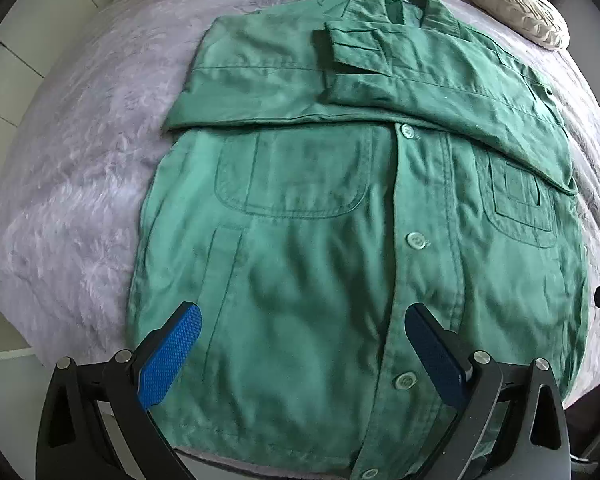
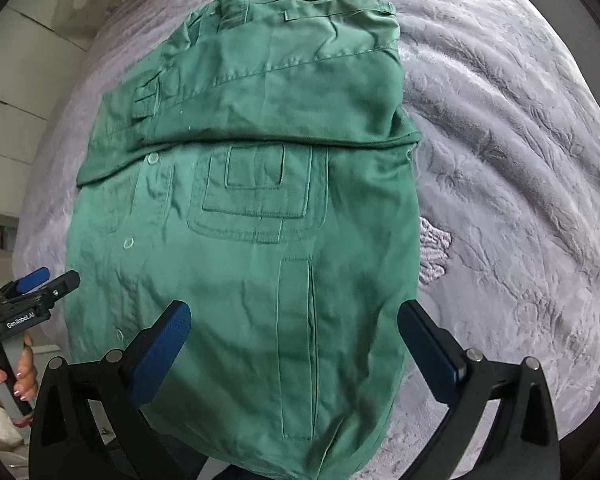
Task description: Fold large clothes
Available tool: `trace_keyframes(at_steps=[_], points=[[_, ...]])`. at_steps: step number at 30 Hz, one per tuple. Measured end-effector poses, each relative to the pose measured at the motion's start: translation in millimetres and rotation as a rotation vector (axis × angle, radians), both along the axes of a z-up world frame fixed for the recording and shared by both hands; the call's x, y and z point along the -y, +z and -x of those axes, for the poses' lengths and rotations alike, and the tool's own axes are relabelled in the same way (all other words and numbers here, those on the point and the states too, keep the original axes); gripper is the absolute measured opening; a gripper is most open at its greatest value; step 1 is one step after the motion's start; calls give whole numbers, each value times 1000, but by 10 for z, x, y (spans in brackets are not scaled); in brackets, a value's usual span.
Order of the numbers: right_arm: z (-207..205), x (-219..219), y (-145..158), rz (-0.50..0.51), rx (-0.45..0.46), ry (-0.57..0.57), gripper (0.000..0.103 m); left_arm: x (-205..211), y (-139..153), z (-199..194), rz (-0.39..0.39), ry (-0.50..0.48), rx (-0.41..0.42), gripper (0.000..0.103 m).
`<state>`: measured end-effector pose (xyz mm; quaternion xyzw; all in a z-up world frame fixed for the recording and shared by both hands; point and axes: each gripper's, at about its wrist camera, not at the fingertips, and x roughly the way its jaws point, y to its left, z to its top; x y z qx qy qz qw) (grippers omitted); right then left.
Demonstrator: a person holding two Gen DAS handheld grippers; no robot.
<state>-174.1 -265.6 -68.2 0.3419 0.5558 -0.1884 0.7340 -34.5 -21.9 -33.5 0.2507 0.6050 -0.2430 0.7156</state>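
I find the green jacket lying front-up on the grey plush blanket, buttoned down its placket, with both sleeves folded across the chest so that the cuffs lie just below the collar. The left gripper hangs over the jacket's lower hem, fingers spread wide with nothing between them; its blue pads frame the area left of the placket, one pad on each side of the lowest visible button. I cannot tell whether the pads touch the cloth. The right gripper is posed likewise over the hem on the jacket's other half, jaws fully apart and empty, straddling the vertical slit seam below the chest pocket. From the right wrist view I see the person's left hand wrapped around the handle of the left gripper, off the jacket's edge on the placket side, with painted nails showing. A cream pillow lies on the blanket beyond the jacket's collar.
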Motion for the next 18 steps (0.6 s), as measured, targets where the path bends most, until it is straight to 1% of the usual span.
trace_keyframes(at_steps=[3, 5, 9, 13, 18], points=[[36, -60, -14, -21, 9, -7, 103, -93, -5, -17, 3, -1, 1, 102], [74, -104, -64, -66, 8, -25, 103, -173, -33, -30, 7, -10, -6, 102], [206, -244, -134, -116, 35, -95, 103, -353, -158, -40, 5, -27, -30, 102], [367, -424, -182, -129, 52, -164, 103, -566, -316, -15, 0, -47, -50, 102], [727, -625, -242, -126, 63, -290, 103, -899, -454, 15, -14, -78, -63, 102]])
